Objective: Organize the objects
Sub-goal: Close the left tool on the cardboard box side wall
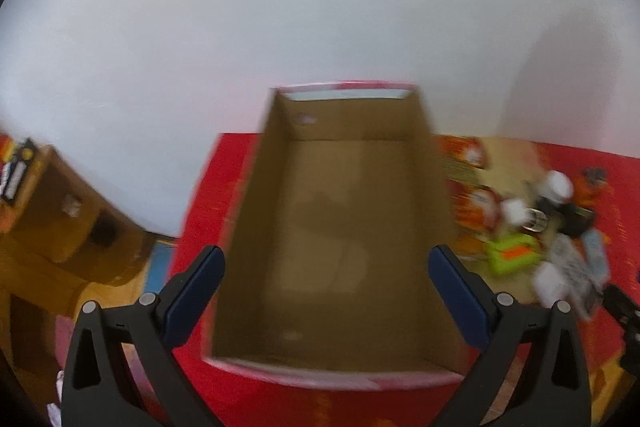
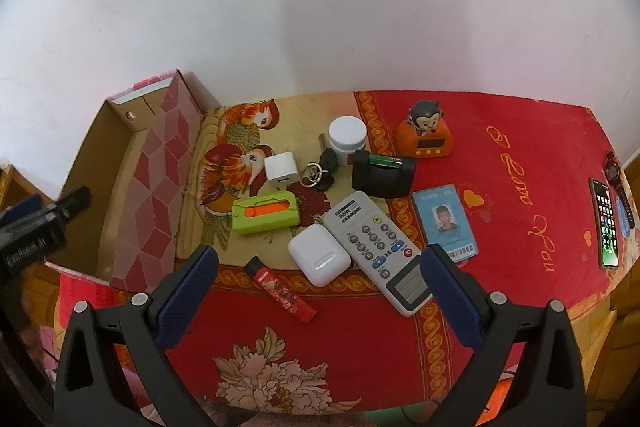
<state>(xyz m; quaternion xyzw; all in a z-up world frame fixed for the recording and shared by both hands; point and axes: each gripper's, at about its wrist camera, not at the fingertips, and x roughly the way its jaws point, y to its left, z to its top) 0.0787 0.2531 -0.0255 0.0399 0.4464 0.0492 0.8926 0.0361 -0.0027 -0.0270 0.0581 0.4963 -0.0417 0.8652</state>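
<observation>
1. We're seeing the open brown cardboard box sitting empty on the red floral-cloth worktop; nothing sorted yet.
2. Left claw is hovering wide open over the box, holding nothing.
3. Right claw is hanging wide open, empty, above the white remote control and white earbud case.
4. Everything is still lying loose beside the box.

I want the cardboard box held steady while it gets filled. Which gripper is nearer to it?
Left. The left gripper hangs open right over the near end of the cardboard box. The right gripper is open above the remote, off to the box's right.
</observation>
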